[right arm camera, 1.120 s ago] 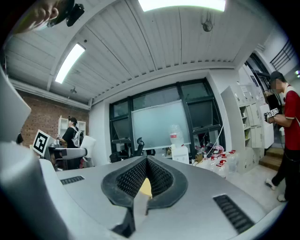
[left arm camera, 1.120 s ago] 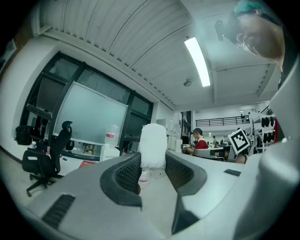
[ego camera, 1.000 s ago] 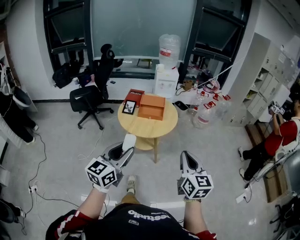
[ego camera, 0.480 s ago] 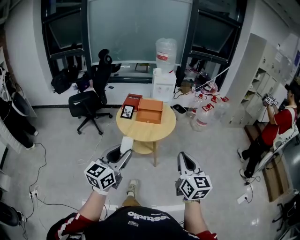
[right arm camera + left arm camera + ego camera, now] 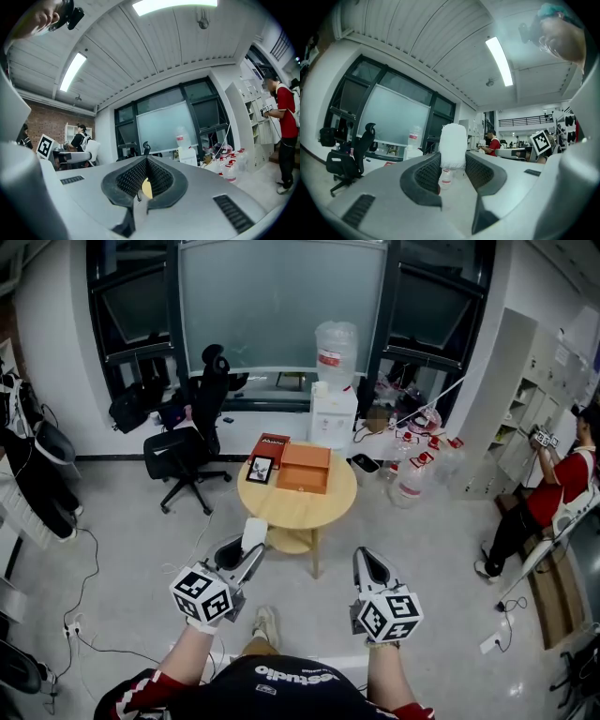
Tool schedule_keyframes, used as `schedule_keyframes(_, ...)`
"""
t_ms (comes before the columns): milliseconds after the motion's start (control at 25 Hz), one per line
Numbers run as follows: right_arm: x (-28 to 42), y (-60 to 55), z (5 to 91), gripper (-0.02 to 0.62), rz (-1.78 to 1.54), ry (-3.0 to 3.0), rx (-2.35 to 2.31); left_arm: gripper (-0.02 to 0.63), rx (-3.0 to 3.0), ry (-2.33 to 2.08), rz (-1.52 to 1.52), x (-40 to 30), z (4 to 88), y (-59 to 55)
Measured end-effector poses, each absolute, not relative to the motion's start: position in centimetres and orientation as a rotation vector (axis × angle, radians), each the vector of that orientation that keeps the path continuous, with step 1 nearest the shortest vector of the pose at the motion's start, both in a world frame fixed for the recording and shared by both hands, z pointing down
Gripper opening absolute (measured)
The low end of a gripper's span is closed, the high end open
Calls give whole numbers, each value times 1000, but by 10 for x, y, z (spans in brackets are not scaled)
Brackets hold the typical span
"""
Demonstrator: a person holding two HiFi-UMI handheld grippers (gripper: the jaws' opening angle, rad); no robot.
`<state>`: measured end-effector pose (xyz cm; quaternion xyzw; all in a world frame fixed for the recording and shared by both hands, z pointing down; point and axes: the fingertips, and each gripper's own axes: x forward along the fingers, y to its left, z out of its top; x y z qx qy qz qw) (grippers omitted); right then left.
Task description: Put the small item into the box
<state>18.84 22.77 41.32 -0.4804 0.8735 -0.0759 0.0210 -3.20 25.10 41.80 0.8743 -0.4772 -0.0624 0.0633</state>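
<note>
My left gripper [image 5: 246, 554] is shut on a small white item [image 5: 253, 532], a soft-looking oblong that sticks out past the fingertips. In the left gripper view the white item [image 5: 453, 144] stands upright, clamped between the dark pads of the left gripper [image 5: 453, 159]. My right gripper [image 5: 367, 558] is shut with nothing in it, and in the right gripper view its tips [image 5: 146, 161] meet. Ahead of both grippers, an orange box [image 5: 304, 468] lies on a round wooden table [image 5: 291, 507]. Both grippers hang short of the table, over the floor.
A red box [image 5: 272, 443] and a small picture frame [image 5: 259, 469] lie beside the orange box. A black office chair [image 5: 187, 446] stands left of the table, with a water dispenser [image 5: 335, 399] behind and several bottles [image 5: 417, 465] on the floor to its right. A person in red [image 5: 553, 498] stands far right.
The head view has shifted slightly. Both grippers keep their places, and the left one still holds the white item.
</note>
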Motion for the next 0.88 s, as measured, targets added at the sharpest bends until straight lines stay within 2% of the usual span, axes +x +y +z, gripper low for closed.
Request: schedule_keyframes(880,201,221,414,26,-252,2707,-1448,166,2637,-1454,-145,-15,418,241)
